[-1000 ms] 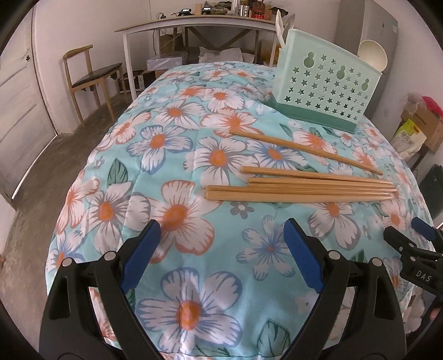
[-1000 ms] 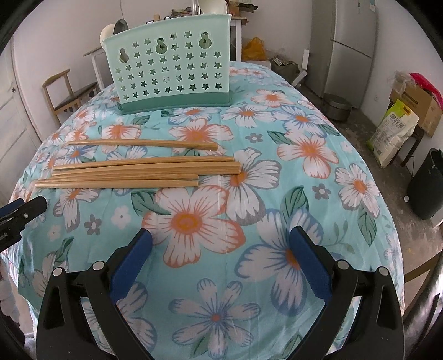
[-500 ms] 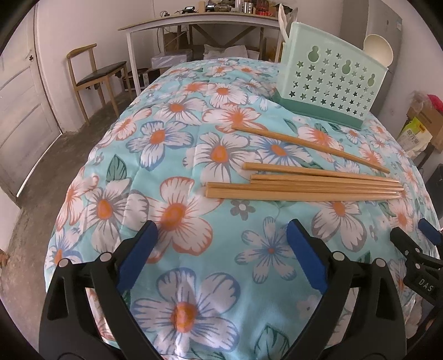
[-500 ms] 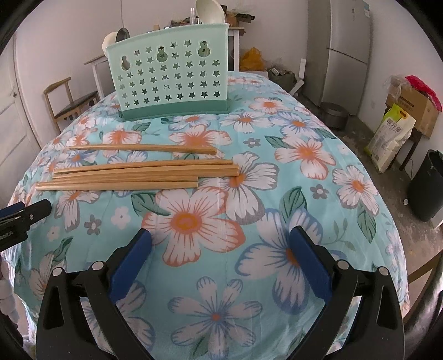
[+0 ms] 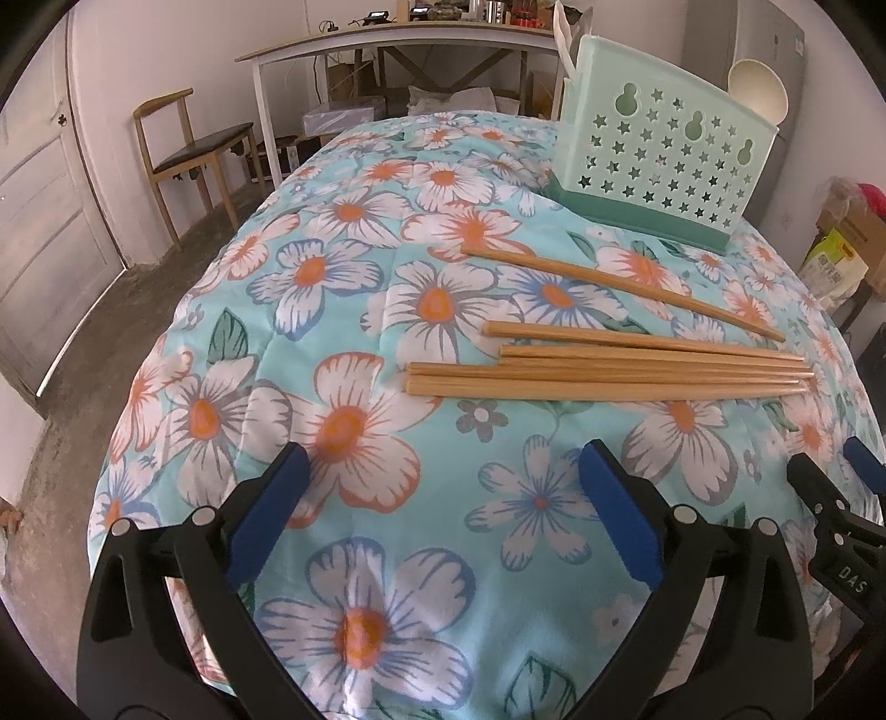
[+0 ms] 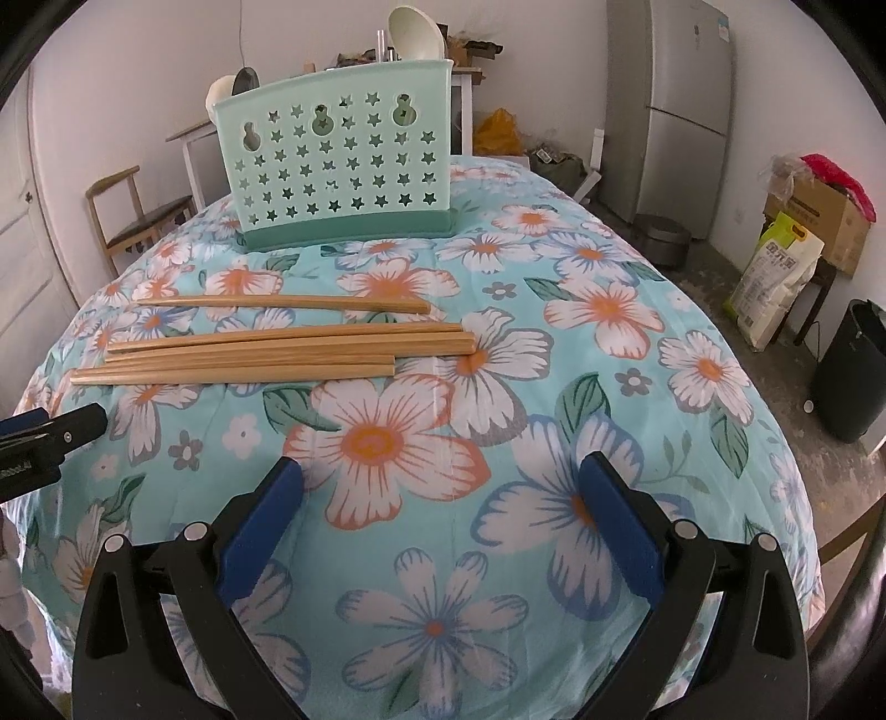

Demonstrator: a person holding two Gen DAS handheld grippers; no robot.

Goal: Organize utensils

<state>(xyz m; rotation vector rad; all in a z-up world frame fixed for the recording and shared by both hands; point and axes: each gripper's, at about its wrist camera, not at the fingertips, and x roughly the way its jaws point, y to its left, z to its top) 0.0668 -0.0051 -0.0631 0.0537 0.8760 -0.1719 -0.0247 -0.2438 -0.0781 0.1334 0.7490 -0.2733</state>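
Note:
Several wooden chopsticks [image 5: 609, 376] lie side by side on the floral cloth, one more chopstick [image 5: 620, 291] apart behind them. They also show in the right wrist view [image 6: 277, 349]. A mint green utensil holder [image 5: 659, 166] with star holes stands upright behind them, spoons poking out; it also shows in the right wrist view [image 6: 340, 171]. My left gripper [image 5: 443, 509] is open and empty, short of the chopsticks. My right gripper [image 6: 443, 515] is open and empty, in front and to the right of them.
The table [image 6: 609, 387] is covered by a blue floral cloth and drops off at all edges. A wooden chair [image 5: 188, 149] and a white desk [image 5: 398, 50] stand beyond. A fridge [image 6: 681, 99], a sack [image 6: 775, 277] and a black bin [image 6: 853, 371] stand to the right.
Both grippers have drifted slightly closer to the table and tilted, so the holder and chopsticks sit a little differently in view. Nothing on the table has moved.

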